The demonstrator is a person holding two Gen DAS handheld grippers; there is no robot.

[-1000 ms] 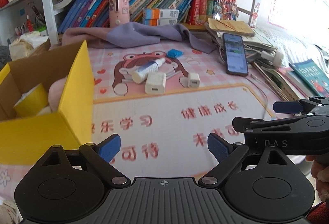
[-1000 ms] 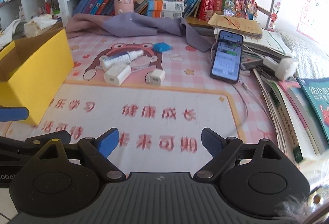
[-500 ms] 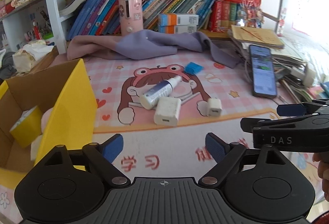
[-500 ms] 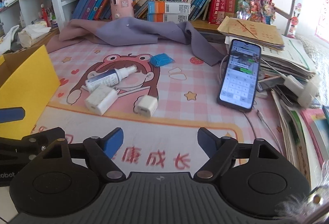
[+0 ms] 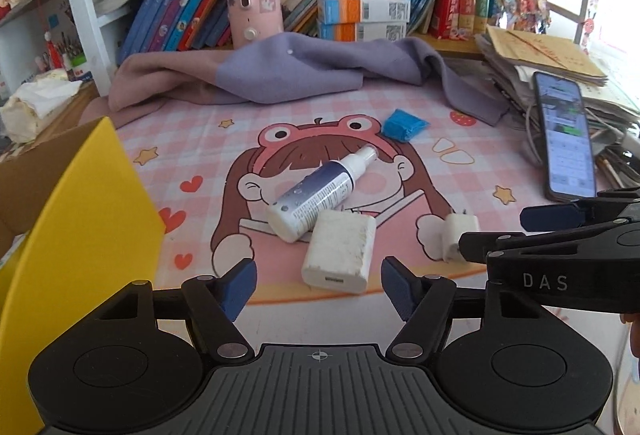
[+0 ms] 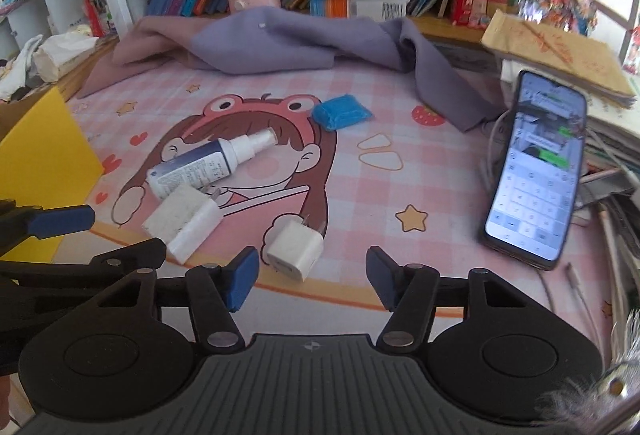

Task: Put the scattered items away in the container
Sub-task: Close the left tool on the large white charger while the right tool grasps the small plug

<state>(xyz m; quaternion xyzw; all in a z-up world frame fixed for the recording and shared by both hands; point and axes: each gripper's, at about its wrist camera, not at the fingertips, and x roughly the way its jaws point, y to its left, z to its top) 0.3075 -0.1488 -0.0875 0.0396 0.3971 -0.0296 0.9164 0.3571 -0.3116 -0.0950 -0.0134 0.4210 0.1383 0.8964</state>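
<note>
On the pink cartoon mat lie a large white charger, a small white charger, a spray bottle and a blue packet. My left gripper hovers just short of the large charger. Its jaws are closing, the pads are clear of the charger, and nothing is held. My right gripper is just in front of the small charger, which lies near its left fingertip. Its jaws are closing too and grip nothing. The yellow cardboard box stands at the left. The right gripper reaches in beside the left one.
A lit phone leans on a stack of papers and cables at the right. A purple cloth is bunched along the back under the bookshelf, where a pink cylinder stands. A tissue pack lies at the far left.
Both grippers have moved forward and lower toward the chargers, and their jaws have narrowed. The yellow box has slid toward the left edge of both views.
</note>
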